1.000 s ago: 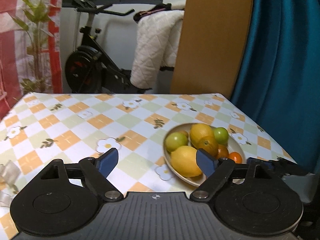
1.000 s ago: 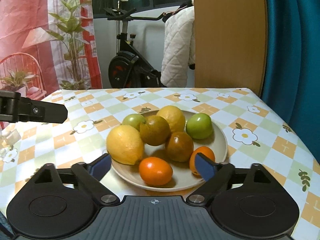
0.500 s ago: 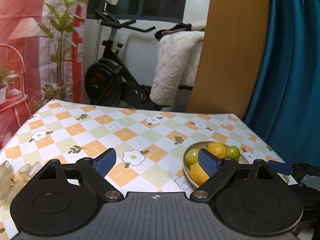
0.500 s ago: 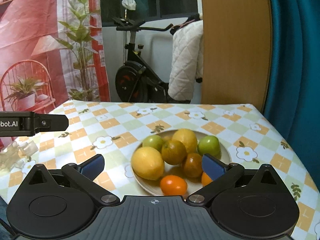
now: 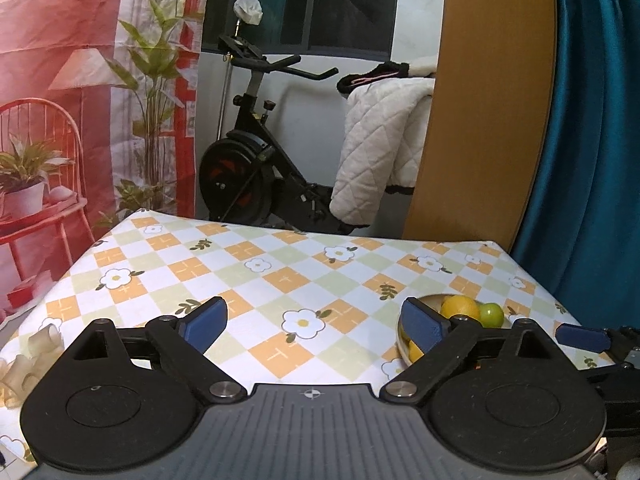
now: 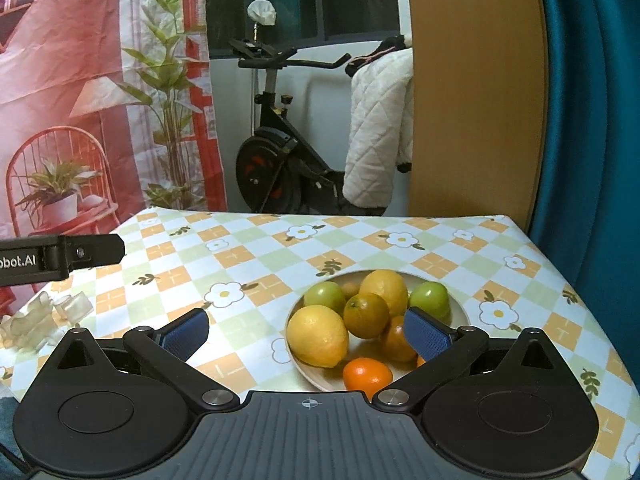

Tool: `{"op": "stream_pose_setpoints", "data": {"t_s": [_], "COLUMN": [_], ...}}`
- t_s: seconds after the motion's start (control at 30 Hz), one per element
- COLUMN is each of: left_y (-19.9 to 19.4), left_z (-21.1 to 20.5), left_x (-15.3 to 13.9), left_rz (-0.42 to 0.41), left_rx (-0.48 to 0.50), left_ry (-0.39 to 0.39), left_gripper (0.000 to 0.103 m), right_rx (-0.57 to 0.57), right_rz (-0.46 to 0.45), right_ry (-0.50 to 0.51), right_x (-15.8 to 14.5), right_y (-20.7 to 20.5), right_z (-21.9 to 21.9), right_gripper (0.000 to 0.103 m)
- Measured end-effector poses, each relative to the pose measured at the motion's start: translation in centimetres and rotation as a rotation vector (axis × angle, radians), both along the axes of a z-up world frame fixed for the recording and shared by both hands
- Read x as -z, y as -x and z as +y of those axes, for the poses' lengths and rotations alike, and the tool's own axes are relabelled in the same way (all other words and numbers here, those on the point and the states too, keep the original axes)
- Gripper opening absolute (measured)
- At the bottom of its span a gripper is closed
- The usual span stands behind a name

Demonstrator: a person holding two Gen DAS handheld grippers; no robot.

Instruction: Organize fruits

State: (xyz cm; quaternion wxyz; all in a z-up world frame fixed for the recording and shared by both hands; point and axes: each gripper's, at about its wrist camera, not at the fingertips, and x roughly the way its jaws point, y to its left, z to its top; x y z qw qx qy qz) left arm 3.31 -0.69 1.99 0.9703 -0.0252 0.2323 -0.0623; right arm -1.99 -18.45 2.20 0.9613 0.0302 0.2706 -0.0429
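Checked orange-and-green cloth covers the desk point(image 5: 280, 280). Left wrist view: my left tongs point(image 5: 316, 320) gape wide over bare cloth, nothing between the blue pads; they have just been opening. The plate point(image 5: 401, 340) of fruit sits at lower right, half hidden behind my right-hand pad. Clear plastic bits point(image 5: 24, 360) lie at lower left.

Right wrist view: my right tongs point(image 6: 306, 330) stand fully spread, holding nothing. The plate point(image 6: 460, 312) lies lower centre with a big lemon point(image 6: 318, 336), green apples point(image 6: 430, 300), dark oranges point(image 6: 366, 316) and a small orange point(image 6: 368, 376). The left tongs' tip point(image 6: 96, 250) pokes in at mid left.
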Motion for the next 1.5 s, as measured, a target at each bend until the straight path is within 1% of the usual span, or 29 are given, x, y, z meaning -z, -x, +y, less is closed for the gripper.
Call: {"op": "stream_pose_setpoints", "data": {"t_s": [0.27, 0.5, 0.6, 1.03, 1.5], "left_y": [0.15, 0.54, 0.70, 0.45, 0.41], "left_z": [-0.11, -0.52, -0.58, -0.33, -0.21], "left_x": [0.09, 0.04, -0.04, -0.05, 0.20], "left_rz": [0.002, -0.008, -0.011, 0.006, 0.024], "left_rx": [-0.018, -0.037, -0.041, -0.029, -0.025], "left_ry": [-0.028, -0.079, -0.089, -0.087, -0.115], "left_gripper": [0.095, 0.095, 0.096, 0.097, 0.098], "right_rx": [0.007, 0.010, 0.010, 0.012, 0.013], "right_rz": [0.003, 0.003, 0.002, 0.004, 0.005], "right_ry": [-0.006, -0.012, -0.012, -0.020, -0.023], "right_x": [0.25, 0.33, 0.34, 0.45, 0.58], "right_y": [0.00, 0.09, 0.09, 0.21, 0.32], "right_z": [-0.24, -0.36, -0.36, -0.28, -0.27], "right_gripper": [0.102, 0.102, 0.102, 0.102, 0.102]}}
